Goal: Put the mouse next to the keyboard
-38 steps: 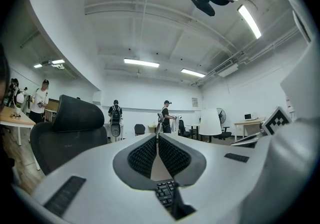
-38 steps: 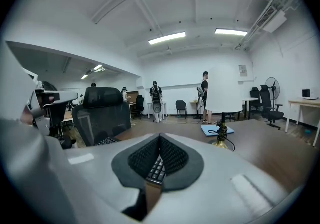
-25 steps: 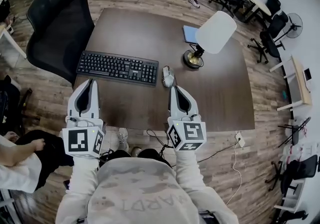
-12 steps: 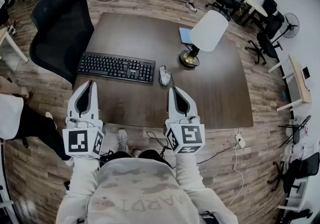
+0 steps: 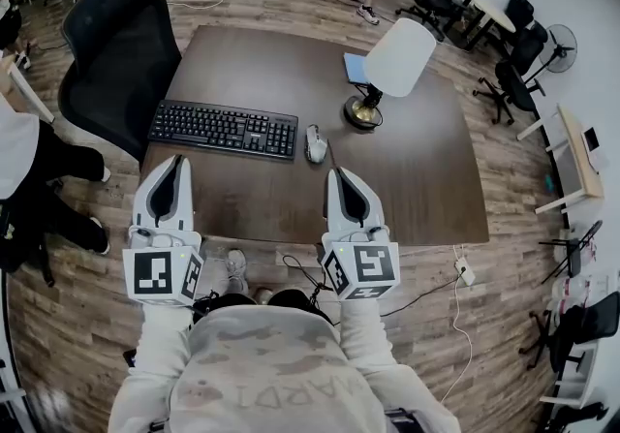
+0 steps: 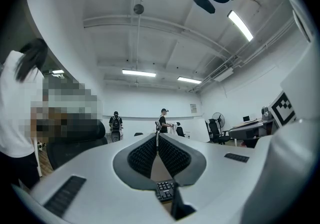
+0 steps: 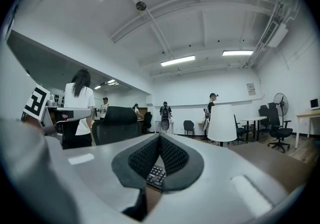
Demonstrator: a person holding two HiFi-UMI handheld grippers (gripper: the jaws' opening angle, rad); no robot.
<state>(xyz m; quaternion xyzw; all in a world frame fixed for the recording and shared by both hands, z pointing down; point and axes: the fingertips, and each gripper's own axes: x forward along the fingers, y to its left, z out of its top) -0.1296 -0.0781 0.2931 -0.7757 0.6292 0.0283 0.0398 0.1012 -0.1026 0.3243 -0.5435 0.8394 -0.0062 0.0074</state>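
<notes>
Your right gripper (image 5: pixel 339 172), jaws pressed together on nothing, hangs over the near edge of the table (image 5: pixel 426 179) in the head view, while the left gripper (image 5: pixel 174 162), likewise closed and empty, hangs well to its left. The mouse (image 5: pixel 316 143) lies just beyond the right gripper's tips and slightly left of them. Its long axis runs near to far, and it sits just beside the right end of the keyboard (image 5: pixel 225 129), so your right hand is plainly the nearer. In the left gripper view, the ribbed pads meet with only keyboard keys showing below them. In the right gripper view, the pads also meet over keys, a white lamp (image 7: pixel 221 123) stands to the right, and the mouse is out of sight. The placement looks already made.
</notes>
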